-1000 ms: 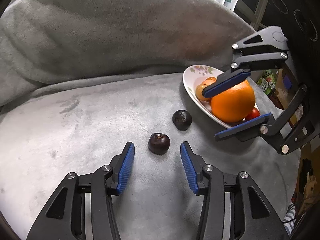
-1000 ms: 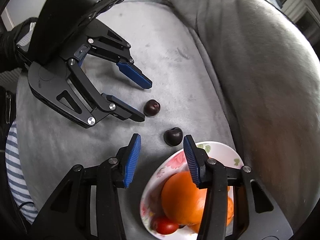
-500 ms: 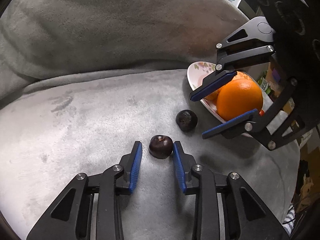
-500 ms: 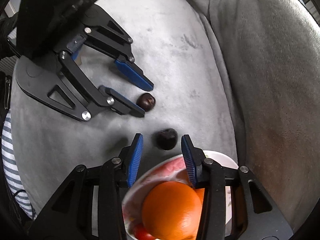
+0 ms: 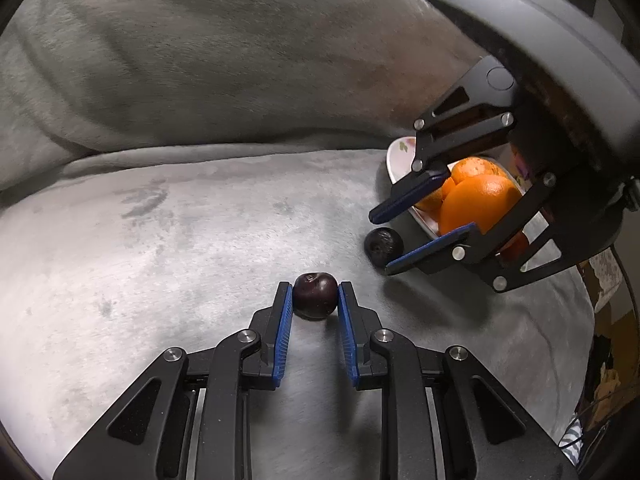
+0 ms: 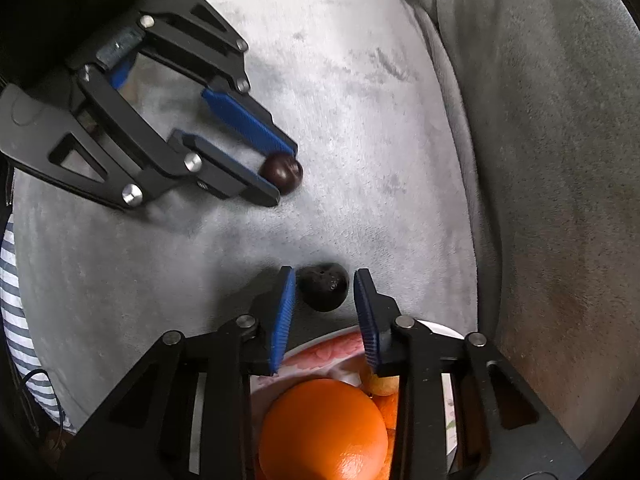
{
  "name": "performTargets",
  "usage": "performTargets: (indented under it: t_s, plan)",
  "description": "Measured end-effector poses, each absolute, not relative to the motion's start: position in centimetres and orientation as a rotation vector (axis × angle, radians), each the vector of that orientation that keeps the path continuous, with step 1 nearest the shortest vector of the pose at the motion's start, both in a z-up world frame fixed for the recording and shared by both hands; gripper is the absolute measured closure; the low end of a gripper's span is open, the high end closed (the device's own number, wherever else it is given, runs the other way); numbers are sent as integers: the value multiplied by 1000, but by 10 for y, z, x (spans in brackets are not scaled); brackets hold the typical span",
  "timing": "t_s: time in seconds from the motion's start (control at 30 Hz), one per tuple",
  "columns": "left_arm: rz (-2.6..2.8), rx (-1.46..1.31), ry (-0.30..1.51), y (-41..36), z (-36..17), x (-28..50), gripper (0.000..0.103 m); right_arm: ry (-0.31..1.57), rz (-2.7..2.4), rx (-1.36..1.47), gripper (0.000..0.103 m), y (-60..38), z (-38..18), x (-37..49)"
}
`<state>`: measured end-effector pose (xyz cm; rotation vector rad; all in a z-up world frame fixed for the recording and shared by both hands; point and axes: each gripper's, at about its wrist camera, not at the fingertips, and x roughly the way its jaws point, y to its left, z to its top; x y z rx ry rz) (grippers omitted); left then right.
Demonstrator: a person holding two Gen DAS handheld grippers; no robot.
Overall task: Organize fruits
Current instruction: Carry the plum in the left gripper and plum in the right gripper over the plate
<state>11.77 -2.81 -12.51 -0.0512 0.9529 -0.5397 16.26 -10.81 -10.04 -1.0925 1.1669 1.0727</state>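
A dark red plum [image 5: 315,295] lies on the grey plush seat, and my left gripper [image 5: 315,286] is shut on it, both blue pads touching its sides. In the right wrist view the same plum [image 6: 286,174] sits at the tips of the left gripper [image 6: 285,176]. A second, darker round fruit [image 6: 324,286] rests just in front of the flowered plate [image 6: 320,350]. My right gripper [image 6: 324,274] points down over it with its jaws closing, a thin gap on each side. The plate holds oranges [image 6: 324,428].
The plate [image 5: 400,152] sits at the seat's right end with oranges [image 5: 480,204] and a small red fruit [image 5: 516,246]. A thick grey blanket fold [image 5: 240,60] rises behind. Striped cloth [image 6: 16,320] lies off the seat's edge.
My left jaws narrowed and closed on the dark red plum. My right gripper came down from the plate side over the darker fruit, and its jaws drew closer together.
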Motion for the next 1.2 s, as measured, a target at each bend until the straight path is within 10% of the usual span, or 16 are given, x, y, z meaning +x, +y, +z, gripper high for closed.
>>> performTargets:
  t_s: [1.2]
  plan:
    - [-602,-71,856,-80,-87,84,82,989,799,-538,76,-222,5,199]
